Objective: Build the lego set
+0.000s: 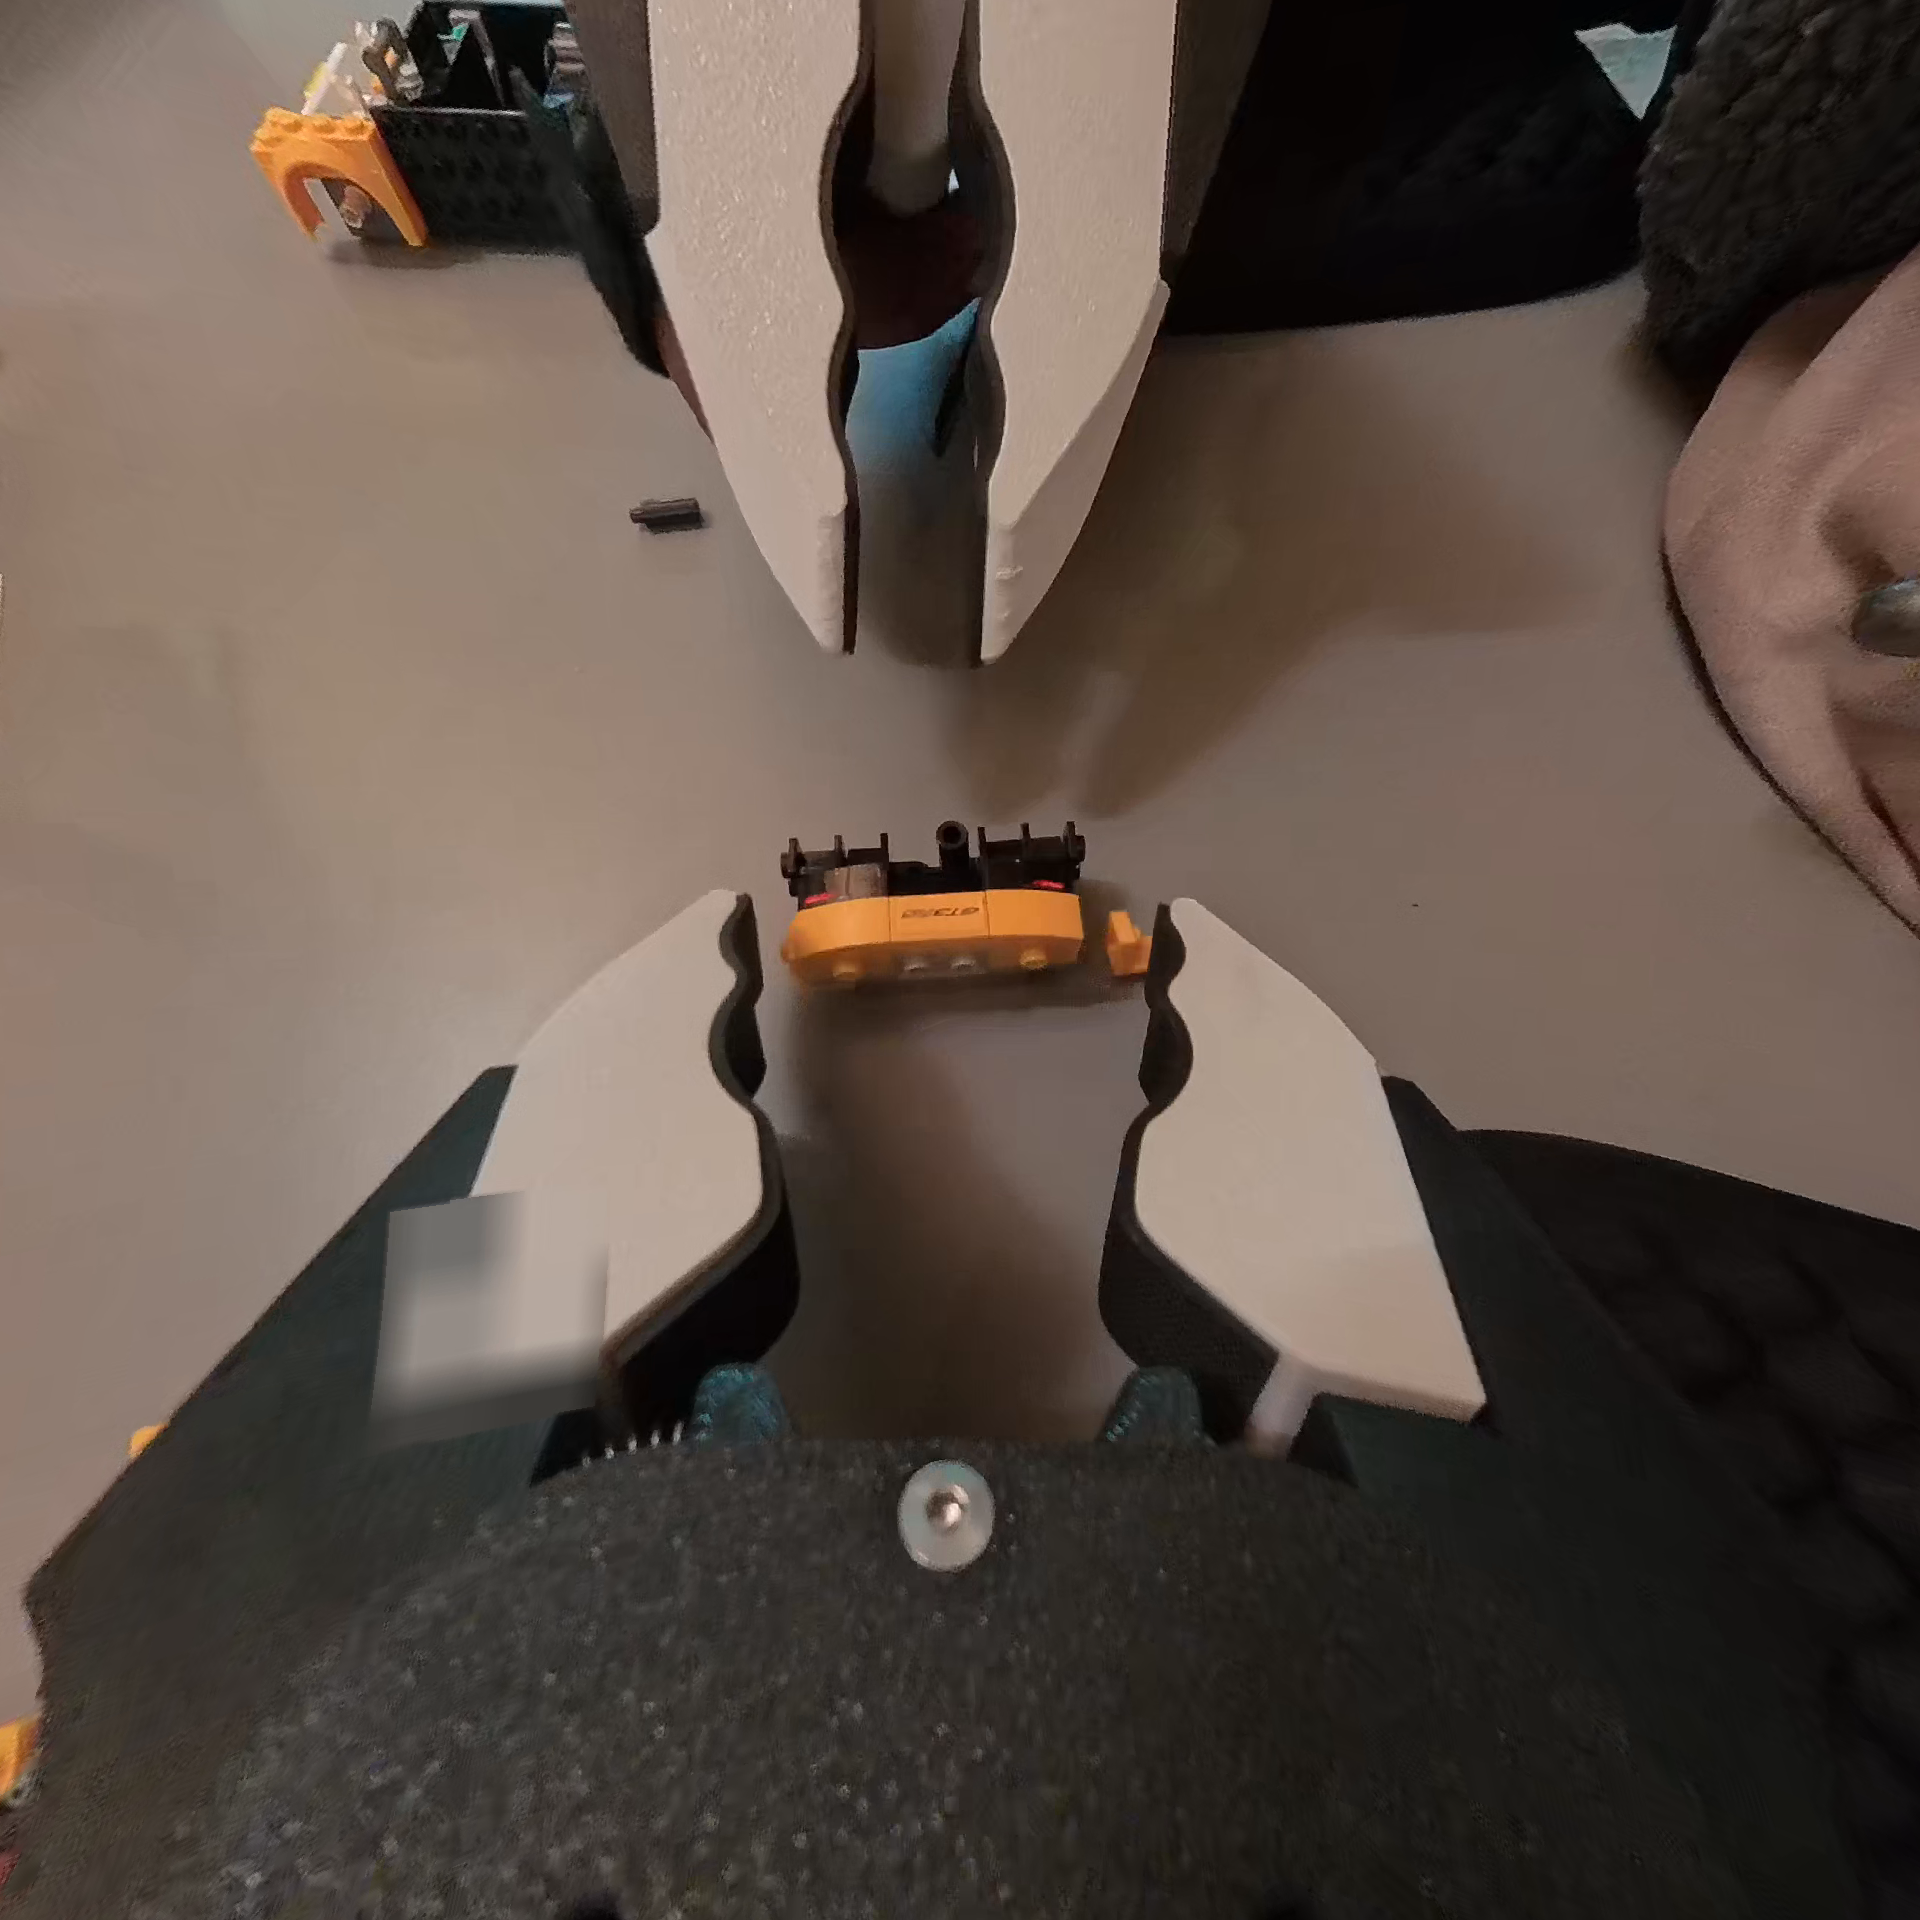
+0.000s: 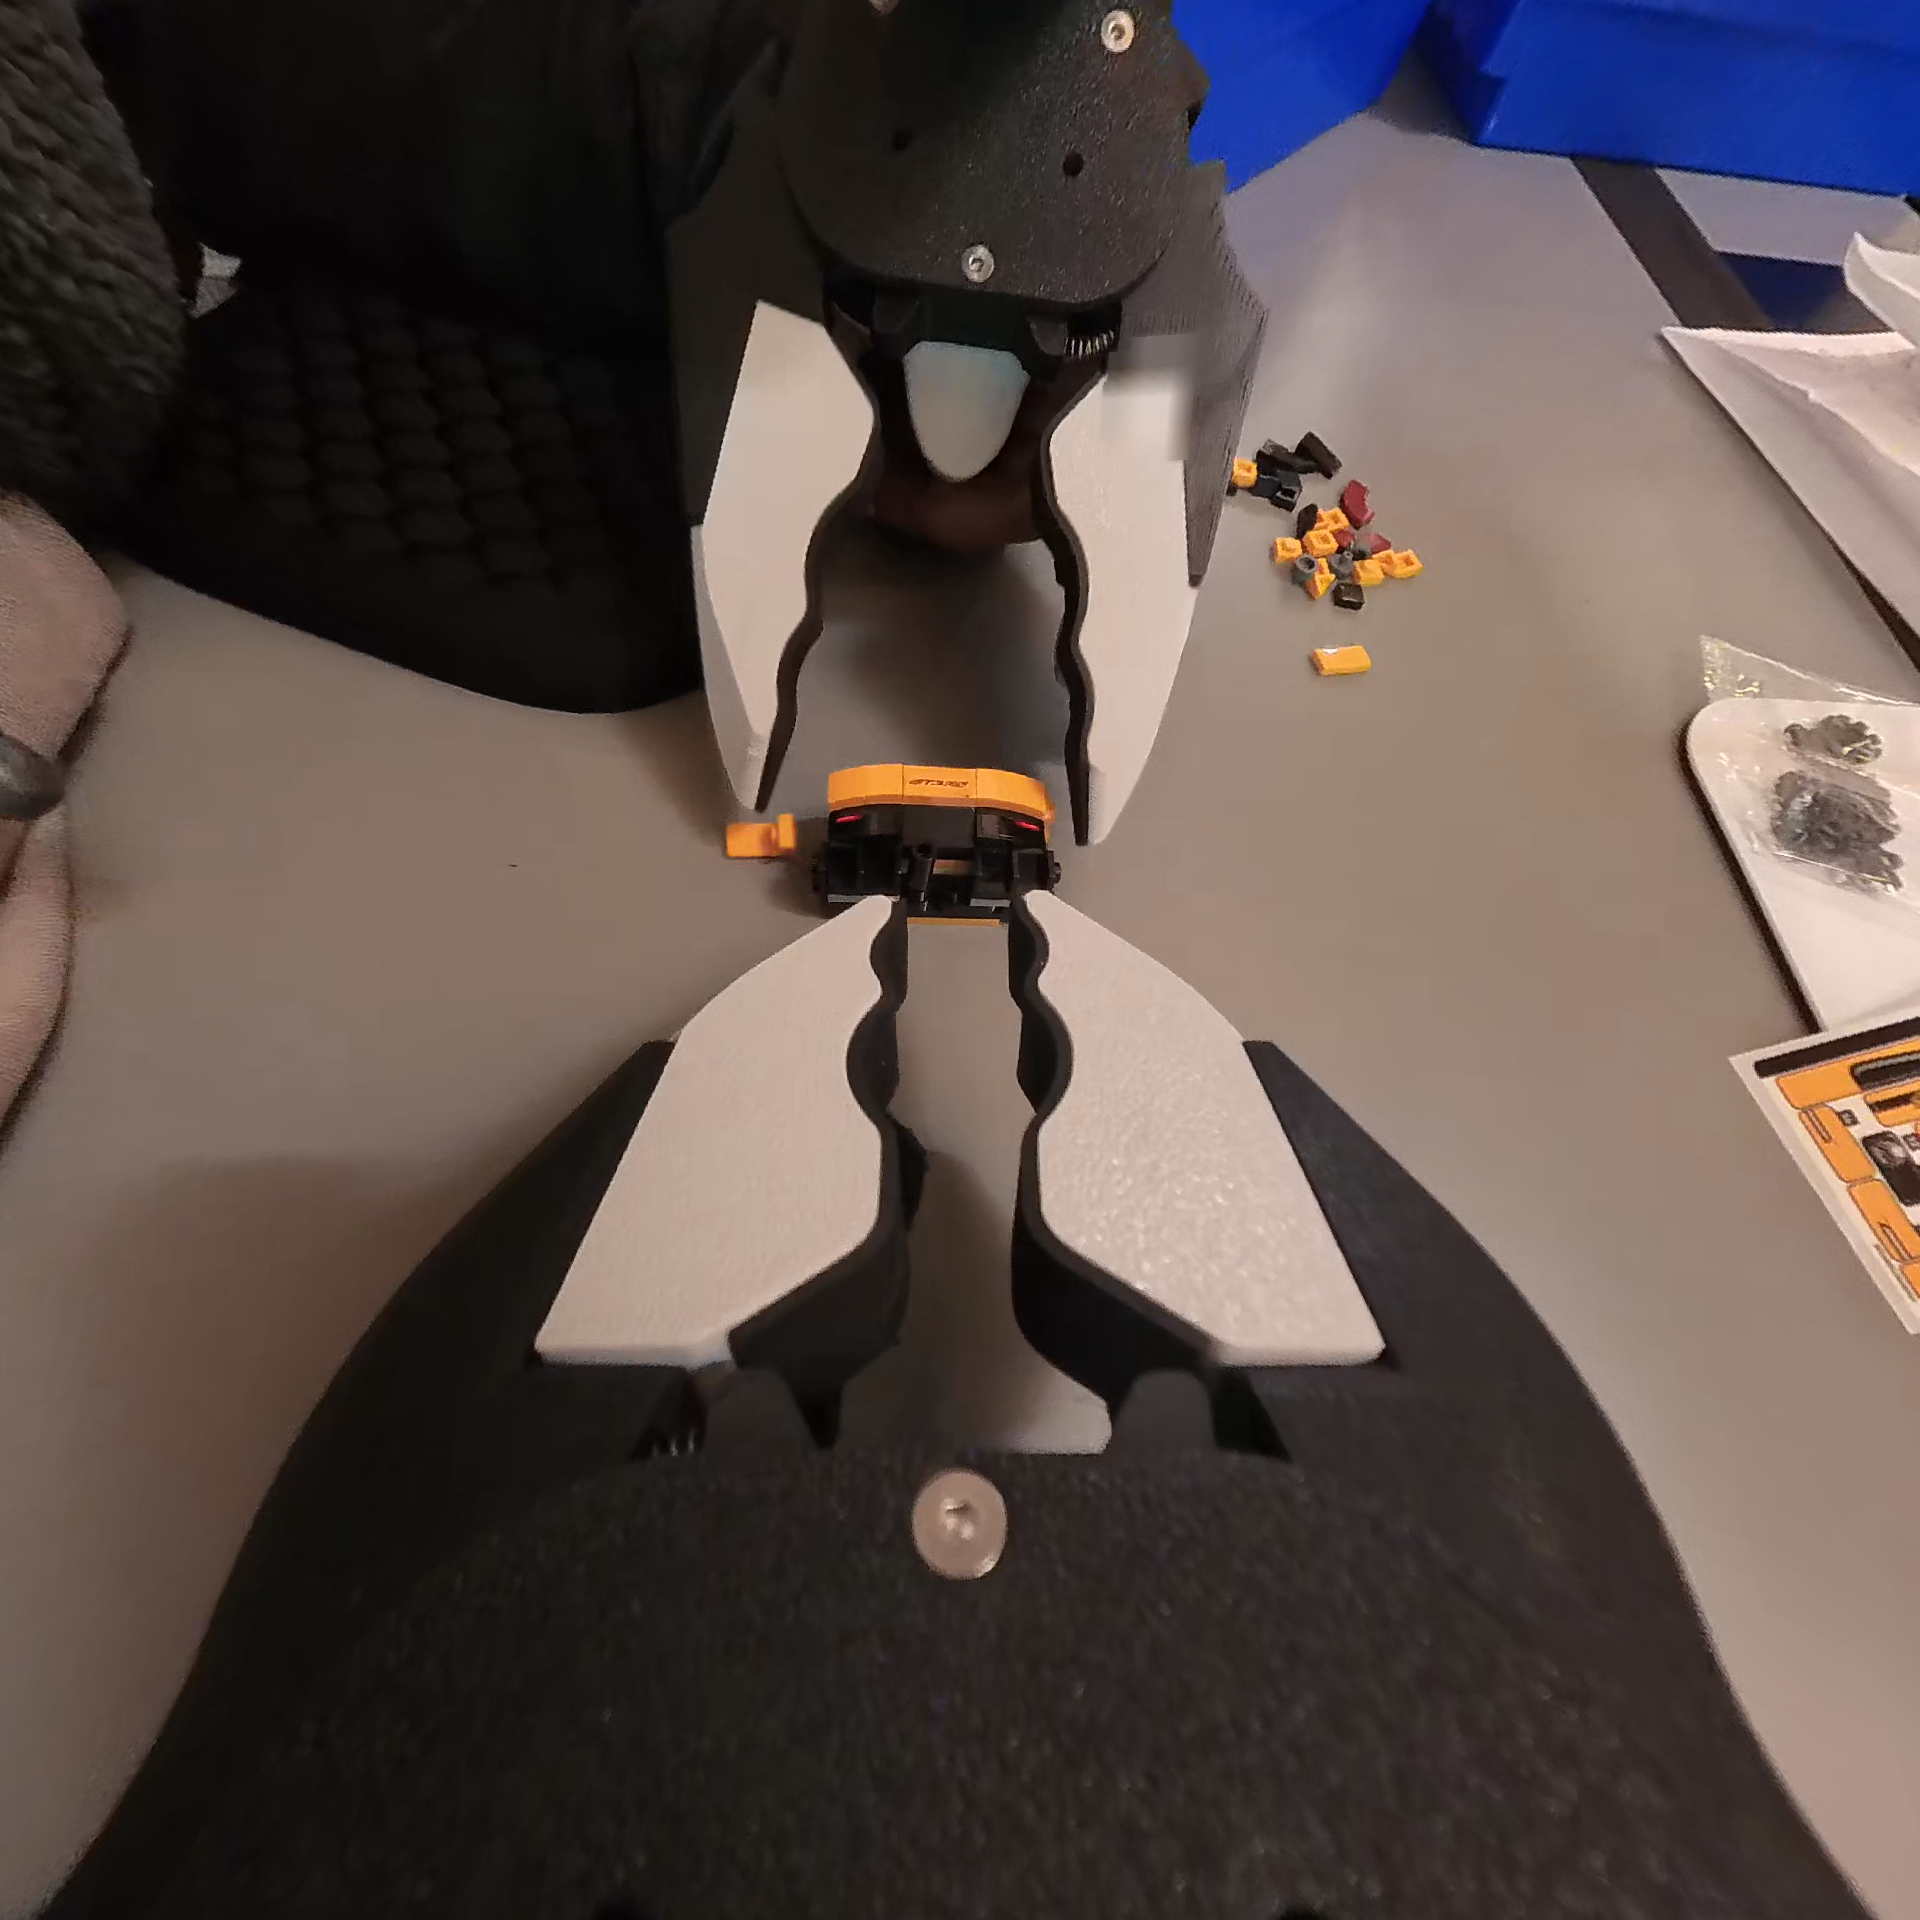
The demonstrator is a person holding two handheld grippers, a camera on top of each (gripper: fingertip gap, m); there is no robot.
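An orange-and-black lego sub-assembly (image 1: 932,912) lies on the grey worktop (image 1: 312,727) between the two facing grippers. The left gripper (image 1: 948,914) is spread wide; the right gripper (image 2: 954,909) is parted narrowly, grasping nothing. Only the right wrist view shows the loose brick pile (image 2: 1325,540); only the left shows the far partly built orange-and-black model (image 1: 416,156).

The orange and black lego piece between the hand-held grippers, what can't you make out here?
- Orange and black lego piece: underside hidden against the table in both views.
- Loose lego pile, right wrist view: too small to tell single parts.
- Partial build, left wrist view: cut by the right hand-held gripper.
- Bagged parts: cut off by the edge.
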